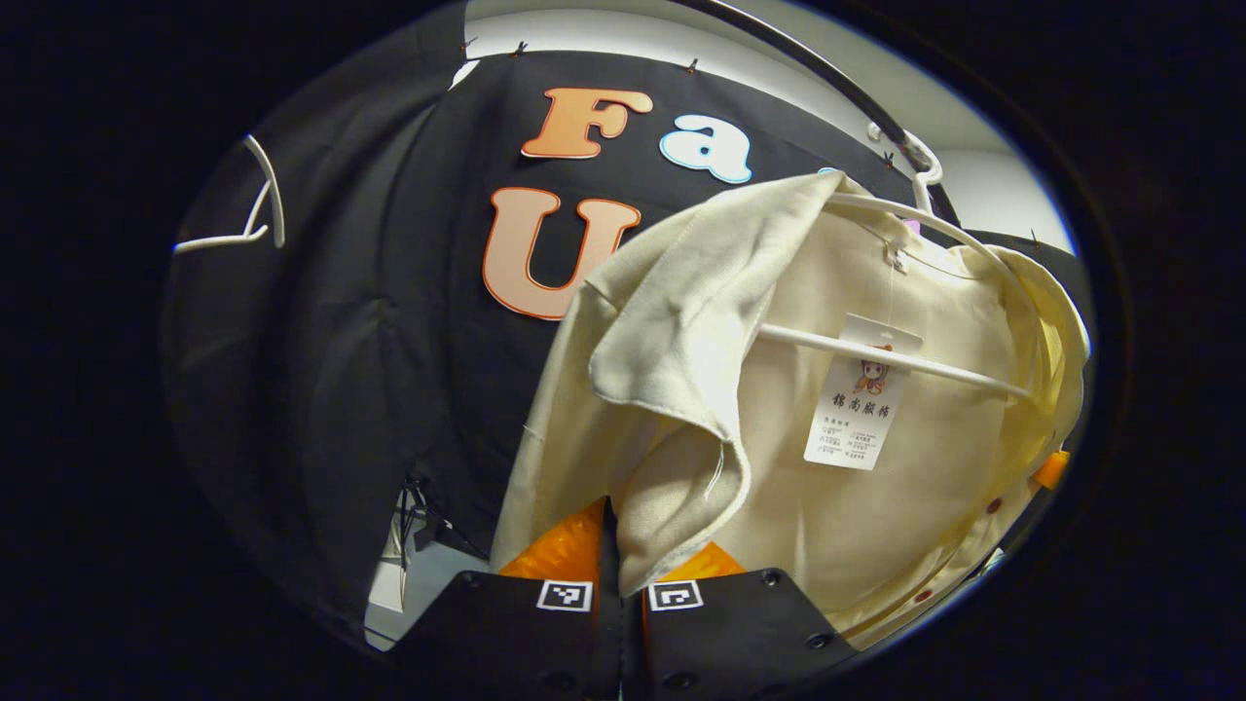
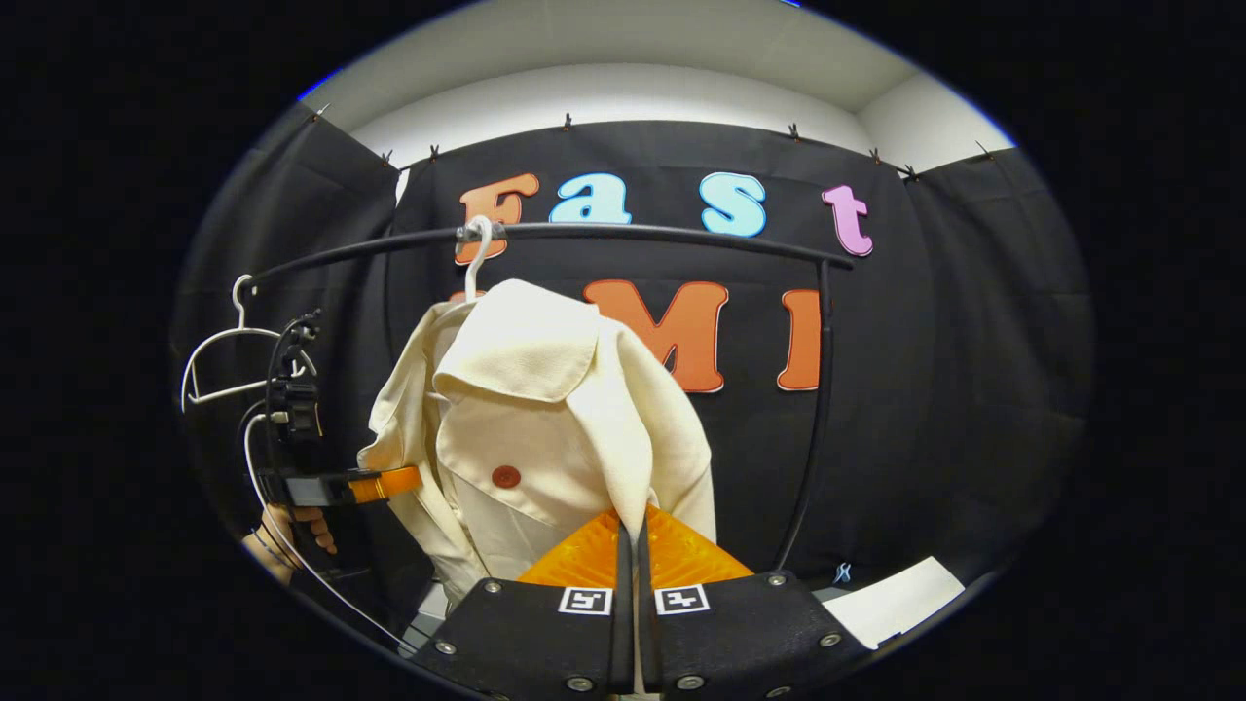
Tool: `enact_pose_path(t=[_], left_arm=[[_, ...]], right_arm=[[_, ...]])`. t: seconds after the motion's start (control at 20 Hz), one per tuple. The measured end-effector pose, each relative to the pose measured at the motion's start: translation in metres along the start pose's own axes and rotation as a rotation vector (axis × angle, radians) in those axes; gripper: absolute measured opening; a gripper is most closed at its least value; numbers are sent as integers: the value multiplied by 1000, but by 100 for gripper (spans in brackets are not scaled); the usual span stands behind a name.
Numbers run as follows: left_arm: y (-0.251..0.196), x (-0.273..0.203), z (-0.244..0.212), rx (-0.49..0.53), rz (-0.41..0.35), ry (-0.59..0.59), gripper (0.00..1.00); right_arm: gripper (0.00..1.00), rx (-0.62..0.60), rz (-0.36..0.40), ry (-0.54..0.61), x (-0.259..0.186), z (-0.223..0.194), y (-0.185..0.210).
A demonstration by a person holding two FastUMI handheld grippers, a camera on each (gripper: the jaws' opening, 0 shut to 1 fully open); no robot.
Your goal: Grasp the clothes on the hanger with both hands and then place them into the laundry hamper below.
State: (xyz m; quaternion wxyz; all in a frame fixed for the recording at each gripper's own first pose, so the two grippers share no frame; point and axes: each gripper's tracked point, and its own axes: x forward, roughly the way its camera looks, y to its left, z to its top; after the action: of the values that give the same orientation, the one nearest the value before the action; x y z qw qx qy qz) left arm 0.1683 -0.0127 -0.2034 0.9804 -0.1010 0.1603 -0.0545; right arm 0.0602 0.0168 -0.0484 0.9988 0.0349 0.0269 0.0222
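You are working in a staged recording booth, not a home: black cloth (image 2: 973,321) is clipped up as its walls, with plain white wall (image 2: 623,92) above. A black clothes rail (image 2: 681,234) carries a cream jacket (image 2: 545,409) on a white hanger (image 2: 475,263), and a spare hanger (image 2: 229,341) hangs beside.

Dim booth, light from above; sharp focus, strong fisheye bending at edges.
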Motion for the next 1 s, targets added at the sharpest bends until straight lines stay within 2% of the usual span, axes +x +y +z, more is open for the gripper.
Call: enact_pose_path(t=[0.3,0.35,0.4,0.75,1.0], left_arm=[[44,-25,46,-29,71,-72,7],[50,-28,54,-27,81,-88,7],[55,-31,61,-22,92,-103,7],[82,-39,96,-3,155,-163,7],[97,-40,114,-2,182,-194,7]], right_arm=[[0,6,-18,-85,-8,46,-24],[7,5,-25,-95,-7,53,-29],[0,3,-33,-107,-7,60,-35],[0,86,-53,-170,3,102,-76],[0,121,-73,-188,26,126,-109]])
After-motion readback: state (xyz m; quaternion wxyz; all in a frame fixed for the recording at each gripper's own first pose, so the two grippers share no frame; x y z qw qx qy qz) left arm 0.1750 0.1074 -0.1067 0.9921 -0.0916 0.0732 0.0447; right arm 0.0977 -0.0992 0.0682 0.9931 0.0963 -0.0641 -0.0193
